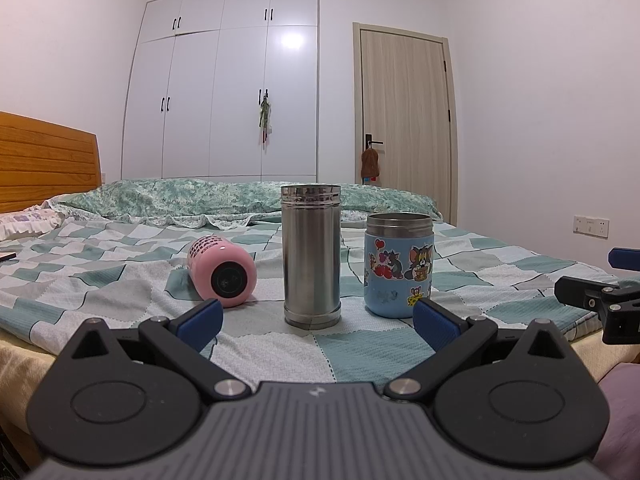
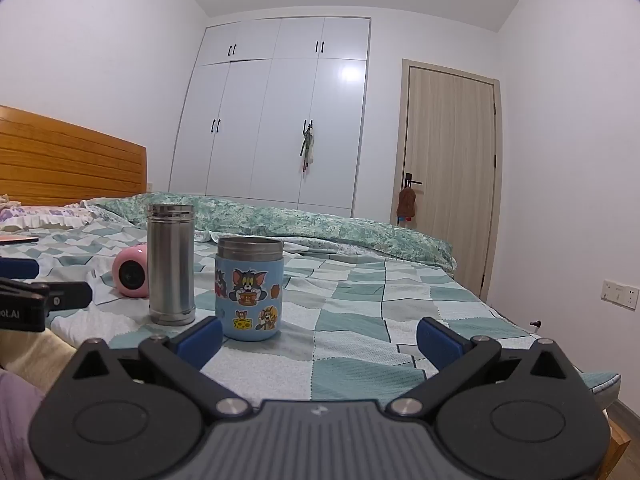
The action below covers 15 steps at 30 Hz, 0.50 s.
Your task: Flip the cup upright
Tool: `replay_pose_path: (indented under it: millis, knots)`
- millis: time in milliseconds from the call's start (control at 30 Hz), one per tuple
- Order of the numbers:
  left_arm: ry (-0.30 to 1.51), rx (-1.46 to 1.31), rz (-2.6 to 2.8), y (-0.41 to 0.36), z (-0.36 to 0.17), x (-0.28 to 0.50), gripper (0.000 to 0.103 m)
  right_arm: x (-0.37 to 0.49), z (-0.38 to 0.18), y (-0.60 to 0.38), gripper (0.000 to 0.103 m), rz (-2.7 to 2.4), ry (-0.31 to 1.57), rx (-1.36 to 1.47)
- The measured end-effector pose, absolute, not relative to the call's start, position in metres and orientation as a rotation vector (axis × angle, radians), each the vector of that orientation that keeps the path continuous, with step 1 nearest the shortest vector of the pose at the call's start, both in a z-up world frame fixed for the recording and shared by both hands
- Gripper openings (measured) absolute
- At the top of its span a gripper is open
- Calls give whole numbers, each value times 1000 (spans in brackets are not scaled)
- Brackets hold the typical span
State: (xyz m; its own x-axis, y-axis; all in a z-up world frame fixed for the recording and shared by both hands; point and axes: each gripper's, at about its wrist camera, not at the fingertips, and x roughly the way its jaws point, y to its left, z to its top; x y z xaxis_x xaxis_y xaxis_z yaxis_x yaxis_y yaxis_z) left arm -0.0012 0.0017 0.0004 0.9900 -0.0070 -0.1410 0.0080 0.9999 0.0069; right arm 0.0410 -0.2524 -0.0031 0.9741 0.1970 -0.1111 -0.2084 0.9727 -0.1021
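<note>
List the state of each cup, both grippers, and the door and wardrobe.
pink cup: lying on its side, base toward the camera
steel cup: upright, no lid
blue cartoon cup: upright, no lid
left gripper: open, holding nothing
right gripper: open, holding nothing
door: shut
wardrobe: doors shut, except one upper door that sits slightly ajar

Checked bedspread (image 1: 360,344), white wardrobe (image 1: 224,92), wooden door (image 1: 404,120)

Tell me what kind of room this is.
A bedroom, it seems: a bed with a checked cover and wooden headboard, a white built-in wardrobe and a door.
</note>
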Motion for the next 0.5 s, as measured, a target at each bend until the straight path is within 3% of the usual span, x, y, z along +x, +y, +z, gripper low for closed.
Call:
replay_pose_path:
  millis: [500]
  knots:
    - [143,6,-7,2,0,-1,103,42,-3,-251,103,205,102,-114]
